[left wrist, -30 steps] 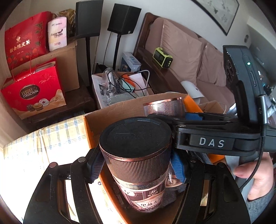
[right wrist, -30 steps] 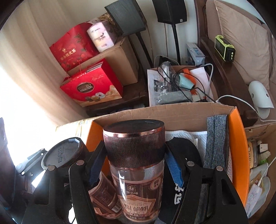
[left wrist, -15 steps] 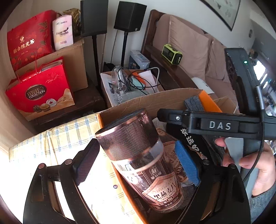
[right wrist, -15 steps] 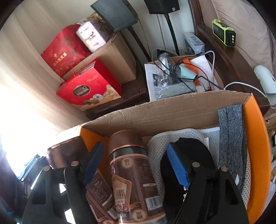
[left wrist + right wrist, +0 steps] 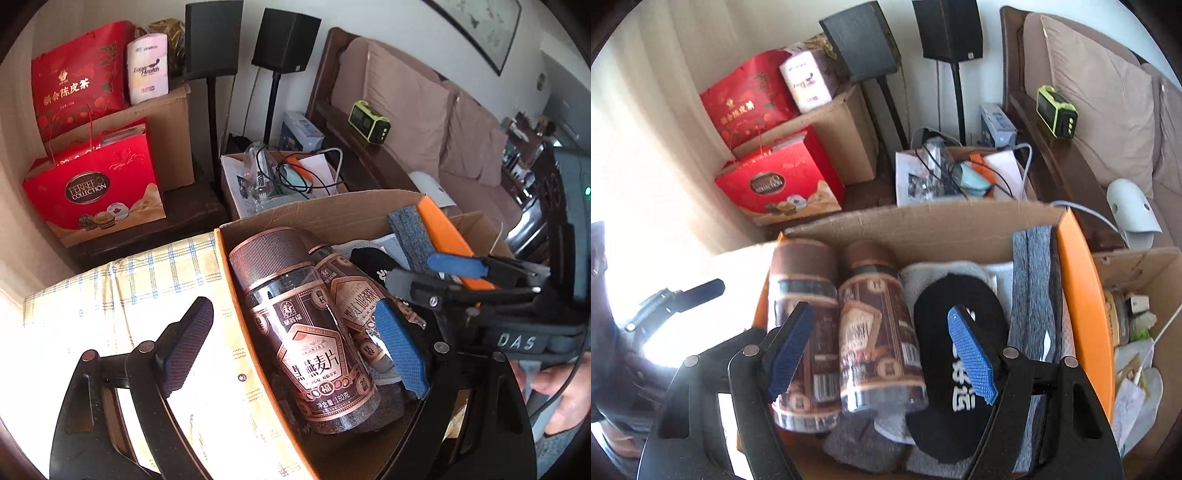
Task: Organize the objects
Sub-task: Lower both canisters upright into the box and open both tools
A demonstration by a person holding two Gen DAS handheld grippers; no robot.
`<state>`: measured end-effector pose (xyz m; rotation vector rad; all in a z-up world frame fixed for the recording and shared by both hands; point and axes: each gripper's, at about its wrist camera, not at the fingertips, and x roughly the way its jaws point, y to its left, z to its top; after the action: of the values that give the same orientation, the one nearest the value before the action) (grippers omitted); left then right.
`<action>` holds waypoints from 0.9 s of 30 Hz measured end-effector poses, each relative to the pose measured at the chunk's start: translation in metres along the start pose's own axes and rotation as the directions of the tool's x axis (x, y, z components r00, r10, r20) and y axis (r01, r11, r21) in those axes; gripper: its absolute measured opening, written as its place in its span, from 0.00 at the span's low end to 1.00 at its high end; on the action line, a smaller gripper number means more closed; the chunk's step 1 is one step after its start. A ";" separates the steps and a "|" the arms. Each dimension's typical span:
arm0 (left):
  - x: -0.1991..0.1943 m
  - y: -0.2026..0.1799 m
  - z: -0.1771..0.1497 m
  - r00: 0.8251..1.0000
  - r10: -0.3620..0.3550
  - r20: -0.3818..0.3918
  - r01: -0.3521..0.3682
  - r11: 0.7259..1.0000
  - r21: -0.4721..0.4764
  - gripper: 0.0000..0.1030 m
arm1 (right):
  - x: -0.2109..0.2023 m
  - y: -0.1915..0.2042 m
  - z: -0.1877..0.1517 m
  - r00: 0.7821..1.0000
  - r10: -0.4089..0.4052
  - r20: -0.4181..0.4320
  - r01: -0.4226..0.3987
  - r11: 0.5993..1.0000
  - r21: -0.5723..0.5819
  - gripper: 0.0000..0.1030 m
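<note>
Copper-brown ribbed lids cap two clear jars with dark brown, copper-trimmed labels, the left jar (image 5: pixel 310 332) and the right jar (image 5: pixel 879 339) lying side by side, touching, at the left end of the orange-edged cardboard box (image 5: pixel 923 225). The left gripper (image 5: pixel 291 343) and right gripper (image 5: pixel 882 350) have just been opening and stand spread, pads clear of the jars. Beside the jars lie a black sock (image 5: pixel 953 384) and grey sock (image 5: pixel 1034 295).

Right wrist view is smeared so the labels on both jars (image 5: pixel 846 332) are unreadable, the black cloth (image 5: pixel 956 369) hides whatever's under it, the side box (image 5: pixel 1137 332) runs off the frame edge, and the hand (image 5: pixel 565 398) only half shows in the left view.
</note>
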<state>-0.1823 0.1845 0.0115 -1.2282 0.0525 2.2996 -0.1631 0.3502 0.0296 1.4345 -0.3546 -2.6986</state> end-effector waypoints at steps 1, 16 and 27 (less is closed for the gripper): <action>-0.001 0.000 0.000 1.000 0.010 0.008 -0.010 1.000 -0.006 0.82 | 0.005 -0.001 -0.005 1.000 -0.013 -0.023 0.013 1.000 0.004 0.75; 0.037 -0.006 -0.005 0.993 0.063 -0.096 -0.062 0.998 0.021 0.18 | 0.017 -0.015 -0.054 0.995 0.048 -0.089 -0.037 0.992 0.121 0.60; 0.007 -0.006 -0.008 1.000 0.004 -0.024 -0.004 1.000 -0.001 0.55 | -0.009 -0.021 -0.049 0.996 0.092 0.005 -0.092 0.982 0.163 0.61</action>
<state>-0.1765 0.1906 0.0026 -1.2575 0.0622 2.2886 -0.1164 0.3637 0.0057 1.4211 -0.6397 -2.6473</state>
